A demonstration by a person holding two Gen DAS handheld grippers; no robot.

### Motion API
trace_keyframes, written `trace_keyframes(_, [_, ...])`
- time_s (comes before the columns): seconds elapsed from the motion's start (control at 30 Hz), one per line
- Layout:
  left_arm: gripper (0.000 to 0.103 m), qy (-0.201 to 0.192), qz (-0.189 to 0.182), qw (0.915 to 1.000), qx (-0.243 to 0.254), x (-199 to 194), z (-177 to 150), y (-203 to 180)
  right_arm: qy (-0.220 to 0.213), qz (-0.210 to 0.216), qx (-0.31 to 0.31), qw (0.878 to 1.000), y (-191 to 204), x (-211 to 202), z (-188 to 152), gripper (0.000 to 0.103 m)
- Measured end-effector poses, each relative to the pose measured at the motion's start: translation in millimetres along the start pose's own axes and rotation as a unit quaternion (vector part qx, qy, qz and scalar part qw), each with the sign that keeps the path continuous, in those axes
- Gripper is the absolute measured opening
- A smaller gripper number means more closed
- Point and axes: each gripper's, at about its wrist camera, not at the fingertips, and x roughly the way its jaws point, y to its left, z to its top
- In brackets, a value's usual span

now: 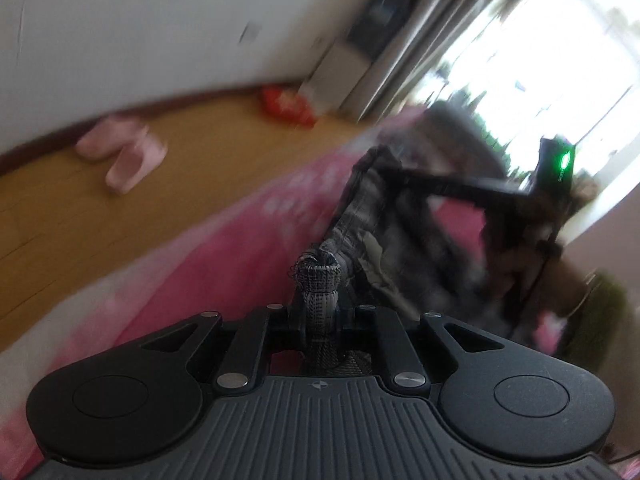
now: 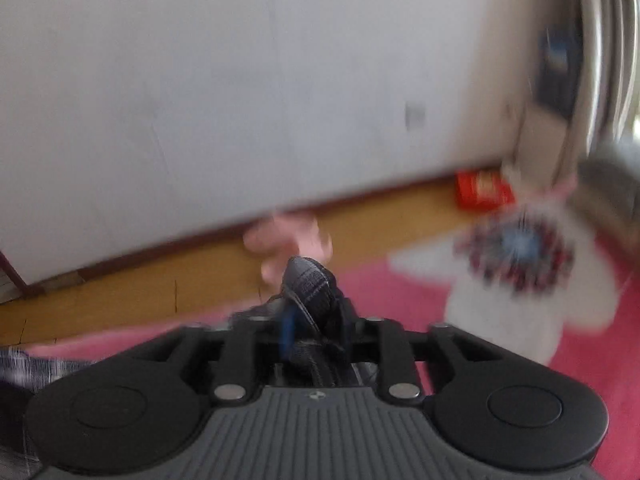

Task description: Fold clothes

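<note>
Both grippers carrying one dark garment over the pink bed.
Left gripper (image 1: pixel 318 280) is clenching grey fabric (image 1: pixel 360 216) between its jaws; right gripper (image 2: pixel 310 292) is also pinching dark cloth, likely spreading the piece for folding.

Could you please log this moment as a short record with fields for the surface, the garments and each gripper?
surface: pink bedding
garment in work: grey plaid garment
left gripper: shut on a bunched grey fold
right gripper: grey fabric between the fingers; grip unclear
other garment: white shirt with round print, lying on the bedding
floor: pink slippers
image quality: blurred
</note>
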Motion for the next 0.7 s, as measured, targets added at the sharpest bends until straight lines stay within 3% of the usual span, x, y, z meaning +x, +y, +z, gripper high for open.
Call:
trace_keyframes(0.07, [0.021,0.008,0.0,0.9999,-0.014,5,1,7,0.003,0.013,0.033,0.999,-8,-3,-10,0.047])
trace_keyframes(0.13, [0.03,0.012,-0.003,0.9995,-0.028,7,2,15,-0.01,0.036,0.071,0.997,-24,-23,-11,0.063])
trace_keyframes(0.23, [0.041,0.009,0.012,0.9997,-0.017,7,5,15,-0.029,0.07,0.128,0.989,-49,-53,-11,0.069])
trace_keyframes(0.3, [0.044,0.01,0.021,0.9997,-0.009,3,7,16,-0.051,0.07,0.159,0.983,-73,-81,-15,0.07])
trace_keyframes(0.47, [0.044,-0.015,0.049,0.9985,0.022,-20,16,21,-0.091,0.021,0.171,0.981,-110,-173,-51,0.07])
trace_keyframes(0.57, [0.045,-0.027,0.051,0.9957,0.072,-25,36,6,-0.077,-0.014,0.154,0.985,-115,-210,-90,0.068])
trace_keyframes(0.7, [0.045,0.0,0.045,0.9857,0.162,22,67,-47,-0.043,-0.041,0.114,0.992,-103,-225,-139,0.058])
